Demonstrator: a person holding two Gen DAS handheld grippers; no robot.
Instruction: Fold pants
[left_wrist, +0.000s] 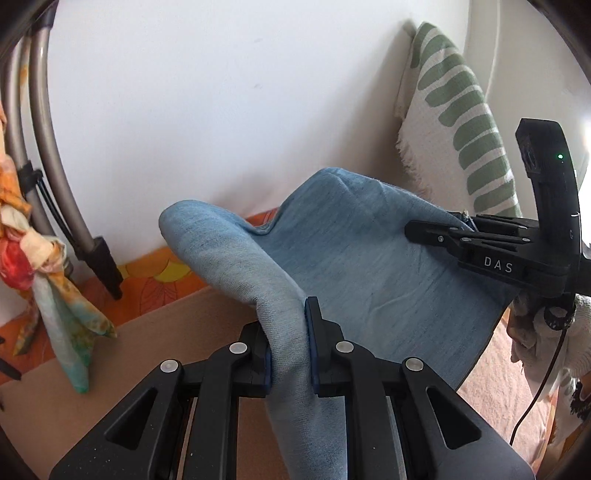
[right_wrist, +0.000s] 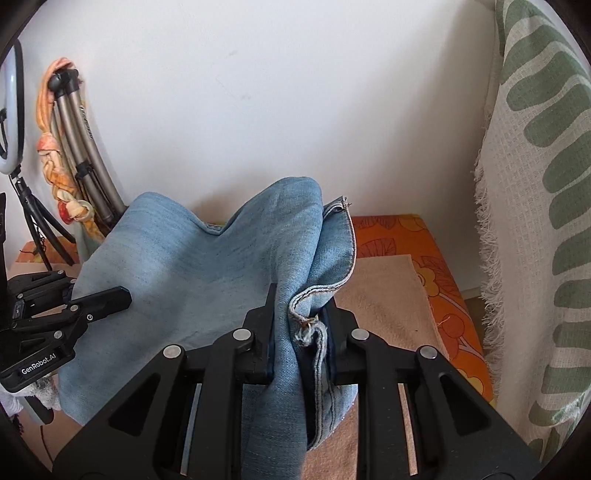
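Observation:
Light blue denim pants (left_wrist: 354, 254) hang in the air, stretched between my two grippers above a tan cloth. My left gripper (left_wrist: 288, 350) is shut on a folded edge of the pants, the fabric bulging up out of its jaws. My right gripper (right_wrist: 301, 325) is shut on the hemmed, frayed end of the pants (right_wrist: 207, 273). In the left wrist view the right gripper (left_wrist: 436, 230) reaches in from the right onto the denim. In the right wrist view the left gripper (right_wrist: 110, 297) comes in from the left edge.
The tan cloth (right_wrist: 384, 295) lies over an orange flowered bedspread (right_wrist: 436, 266) against a white wall. A green-and-cream woven throw (right_wrist: 535, 206) hangs at the right. Tripod legs (left_wrist: 44, 155) wrapped in a colourful scarf (left_wrist: 55, 280) and a ring light (right_wrist: 9, 110) stand at the left.

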